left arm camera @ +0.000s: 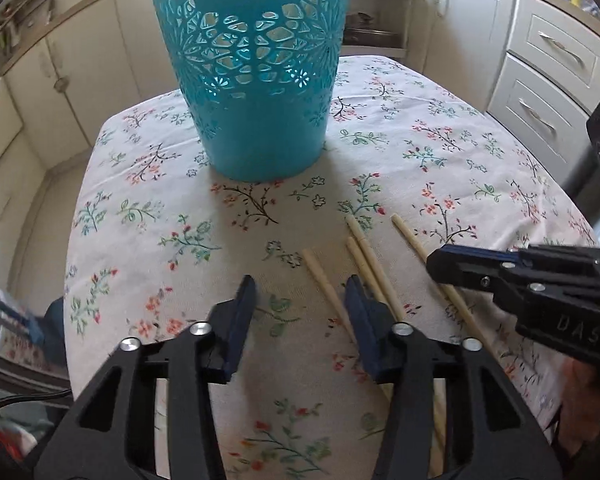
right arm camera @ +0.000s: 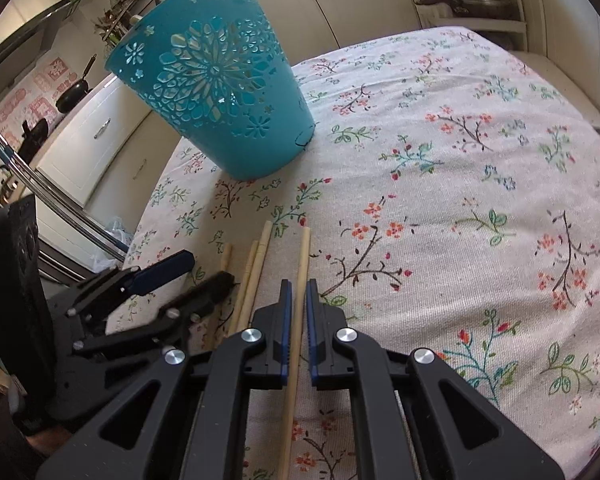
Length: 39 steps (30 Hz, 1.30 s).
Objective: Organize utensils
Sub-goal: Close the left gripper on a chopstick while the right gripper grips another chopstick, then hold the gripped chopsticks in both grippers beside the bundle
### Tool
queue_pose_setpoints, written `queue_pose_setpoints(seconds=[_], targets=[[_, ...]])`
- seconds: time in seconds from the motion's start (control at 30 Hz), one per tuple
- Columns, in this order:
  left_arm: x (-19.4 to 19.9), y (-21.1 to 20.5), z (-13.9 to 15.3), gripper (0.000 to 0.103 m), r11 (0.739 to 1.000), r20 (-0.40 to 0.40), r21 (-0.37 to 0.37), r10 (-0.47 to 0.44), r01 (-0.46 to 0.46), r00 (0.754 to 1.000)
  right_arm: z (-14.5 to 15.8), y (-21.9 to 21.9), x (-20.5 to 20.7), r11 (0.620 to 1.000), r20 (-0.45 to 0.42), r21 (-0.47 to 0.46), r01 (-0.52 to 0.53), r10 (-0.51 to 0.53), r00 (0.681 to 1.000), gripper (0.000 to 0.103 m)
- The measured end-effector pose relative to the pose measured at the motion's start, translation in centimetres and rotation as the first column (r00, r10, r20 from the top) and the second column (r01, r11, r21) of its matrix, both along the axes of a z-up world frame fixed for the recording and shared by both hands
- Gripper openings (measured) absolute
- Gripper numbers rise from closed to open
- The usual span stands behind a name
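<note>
Chopsticks: four pale wooden chopsticks lie flat on the near part of the table, roughly parallel, tips pointing toward the far side; from left to right in the left wrist view, a single stick (left arm camera: 325, 284), a touching pair (left arm camera: 366, 258), and a rightmost stick (left arm camera: 410, 240).
Held chopstick: the rightmost stick (right arm camera: 302, 276) runs lengthwise between the two blue pads of the right gripper, its tip reaching past the fingertips toward the far side.
Right gripper (right arm camera: 299, 292): clenched on that chopstick, the pads narrowed to the stick's width, low over the cloth.
Left gripper (left arm camera: 300, 292): released and grasping nothing; the jaws stand partly apart, with only cloth and the single left chopstick seen in the gap, and the right pad (left arm camera: 358, 304) overlaps the touching pair.
Basket: a turquoise plastic basket with cut-out flower openwork (left arm camera: 252, 80) stands upright on the far left part of the table, well apart from the chopsticks.
Table covering: a white cloth printed with red and green flower sprigs (right arm camera: 440, 200) covers the whole table.
Surroundings: cream kitchen cabinets with metal handles (left arm camera: 548, 64) line the far and side walls.
</note>
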<state>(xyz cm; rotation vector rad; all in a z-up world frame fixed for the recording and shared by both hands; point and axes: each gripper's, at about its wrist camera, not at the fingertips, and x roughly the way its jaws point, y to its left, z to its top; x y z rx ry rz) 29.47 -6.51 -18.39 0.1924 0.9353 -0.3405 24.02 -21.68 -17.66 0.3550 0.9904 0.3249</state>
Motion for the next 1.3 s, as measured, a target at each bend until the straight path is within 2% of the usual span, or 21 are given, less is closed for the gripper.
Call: queue_pose_setpoints(seconds=[0.03,0.07,0.1,0.2,0.4,0.67,0.87,1.1,1.3], targets=[[0.1,0.1,0.0,0.027,1.0,0.001,0.003,-0.002,0.002,1.0,0.0,0.2,0.0,1.0,0.007,-0.014,-0.001,0.001,1.0,0.008],[0.5,0.4,0.0,0.016,1.0,-0.001,0.005,-0.002,0.002,1.0,0.1,0.4,0.1,0.999,0.016,-0.033,-0.003,0.003,1.0,0.008],[0.9,0.6,0.1,0.011,1.0,-0.002,0.007,0.0,0.0,1.0,0.2,0.8,0.2,0.998,0.028,-0.056,-0.002,0.004,1.0,0.008],[1.9,1.2,0.1,0.006,1.0,0.002,0.011,0.011,-0.011,1.0,0.2,1.1,0.4,0.997,0.046,-0.081,0.007,-0.003,0.999,0.008],[2.0,1.8,0.2,0.006,0.999,-0.028,-0.042,-0.004,0.003,1.0,0.2,1.2,0.5,0.995,0.056,-0.097,0.006,0.0,0.998,0.008],[2.0,1.6,0.1,0.006,0.999,-0.026,-0.053,0.007,-0.009,1.0,0.3,1.6,0.3,0.993,0.068,-0.12,0.001,0.008,0.998,0.008],[1.9,1.3,0.1,0.007,0.999,-0.011,-0.044,0.03,-0.03,1.0,0.4,2.5,0.0,0.983,0.098,-0.185,-0.009,0.028,0.995,0.008],[2.6,2.8,0.2,0.006,0.987,-0.057,-0.143,0.065,-0.072,0.996,0.4,2.4,0.4,0.982,0.1,-0.19,0.003,0.016,0.995,0.008],[3.2,3.3,0.0,0.007,0.971,-0.119,-0.21,0.092,-0.115,0.989,0.5,3.3,0.4,0.966,0.111,-0.257,-0.022,0.052,0.992,0.008]])
